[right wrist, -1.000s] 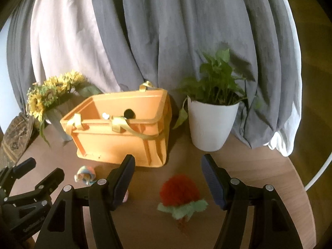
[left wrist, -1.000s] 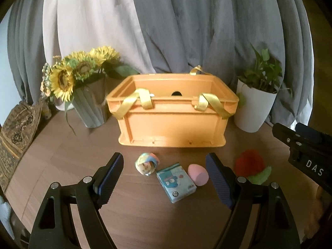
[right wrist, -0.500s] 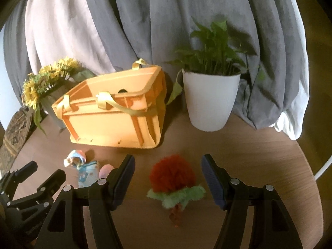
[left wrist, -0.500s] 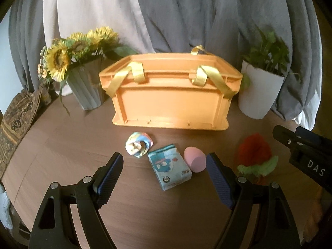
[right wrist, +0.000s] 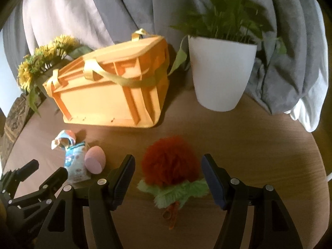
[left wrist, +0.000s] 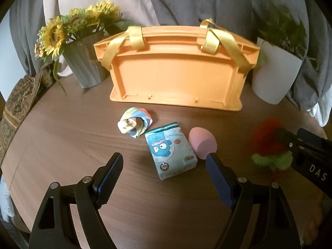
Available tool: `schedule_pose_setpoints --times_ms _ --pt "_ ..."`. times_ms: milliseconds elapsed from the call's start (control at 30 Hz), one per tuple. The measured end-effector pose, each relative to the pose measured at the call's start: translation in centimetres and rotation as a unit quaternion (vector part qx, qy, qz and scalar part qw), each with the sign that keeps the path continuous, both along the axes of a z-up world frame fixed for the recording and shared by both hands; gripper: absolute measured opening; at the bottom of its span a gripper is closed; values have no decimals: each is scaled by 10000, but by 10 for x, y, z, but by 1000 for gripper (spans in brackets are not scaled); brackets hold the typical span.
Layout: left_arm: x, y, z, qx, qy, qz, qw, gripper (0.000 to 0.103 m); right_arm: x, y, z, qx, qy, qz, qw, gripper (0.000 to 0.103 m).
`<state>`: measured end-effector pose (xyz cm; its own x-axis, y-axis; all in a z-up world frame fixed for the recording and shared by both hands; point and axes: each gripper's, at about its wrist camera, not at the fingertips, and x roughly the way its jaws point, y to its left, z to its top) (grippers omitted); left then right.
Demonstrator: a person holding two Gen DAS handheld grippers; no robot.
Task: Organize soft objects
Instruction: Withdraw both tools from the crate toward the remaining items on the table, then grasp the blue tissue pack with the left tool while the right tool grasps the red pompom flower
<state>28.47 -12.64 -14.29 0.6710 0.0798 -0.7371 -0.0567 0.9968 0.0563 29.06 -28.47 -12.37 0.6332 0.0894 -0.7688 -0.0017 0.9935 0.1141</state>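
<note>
— Soft things first; where do they lie?

— On the wooden table [left wrist: 62,145], in front of the orange crate [left wrist: 176,76]; a rolled pastel cloth [left wrist: 134,123], a blue tissue packet [left wrist: 171,150] just beside it, a pink sponge egg [left wrist: 202,143] touching the packet's right side; the red pompom flower [right wrist: 169,162] lies apart, further right.

— And your jaws?

— My left gripper [left wrist: 164,168] is spread wide, empty; the packet sits just ahead of the gap between the fingers; my right gripper [right wrist: 167,172] is spread wide too, empty, one finger either side of the flower without touching it.

— Behind the crate?

— Sunflowers [left wrist: 62,33] in a grey vase at its left; a white plant pot [right wrist: 222,72] at its right; grey curtains [right wrist: 145,6] behind.
</note>
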Motion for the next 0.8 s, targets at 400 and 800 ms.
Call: schedule_pose_setpoints --times_ms 400,800 --pt "18 -2 -26 -13 336 14 9994 82 13 0 -26 74 380 88 9992 67" --pt "32 4 -38 -208 480 9 9986 72 22 6 -34 -77 477 97 9988 66"
